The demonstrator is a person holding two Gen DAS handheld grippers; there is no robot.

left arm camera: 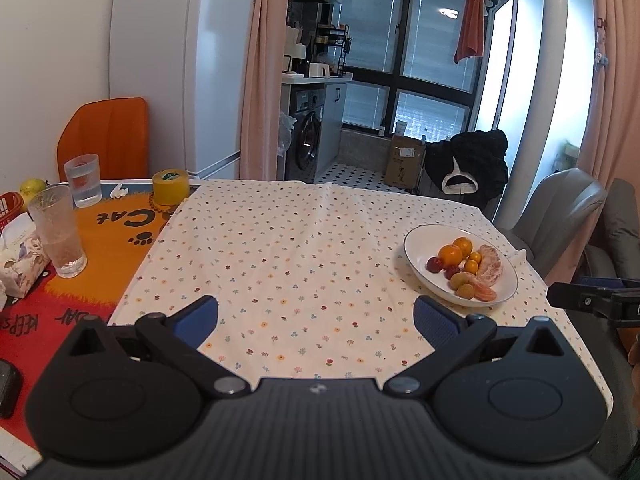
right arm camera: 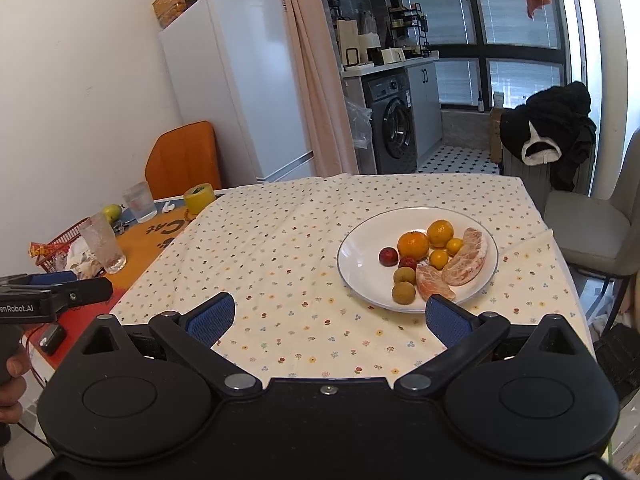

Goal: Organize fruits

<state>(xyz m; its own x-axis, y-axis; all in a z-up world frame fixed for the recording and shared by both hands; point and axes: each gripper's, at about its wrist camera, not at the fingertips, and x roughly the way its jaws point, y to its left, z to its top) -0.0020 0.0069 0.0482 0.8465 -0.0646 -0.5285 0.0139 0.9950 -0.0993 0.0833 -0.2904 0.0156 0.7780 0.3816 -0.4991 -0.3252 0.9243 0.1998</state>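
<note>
Both hand-held grippers released, left (left arm camera: pixel 316 316), right (right arm camera: pixel 328 316), plate (right arm camera: pixel 360 256) of fruit, red basket (right arm camera: pixel 60 248) clearer from right

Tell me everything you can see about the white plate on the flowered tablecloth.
The white plate is round and shallow, glossy like ceramic, with a thin dark line around its rim. It lies flat on the flowered tablecloth, toward the table's right side. Its left half is bare; the fruits sit in a cluster on the right: oranges, small red and brownish fruits, and peeled citrus segments. Neither gripper touches it; the right gripper hangs open just before it.
</note>
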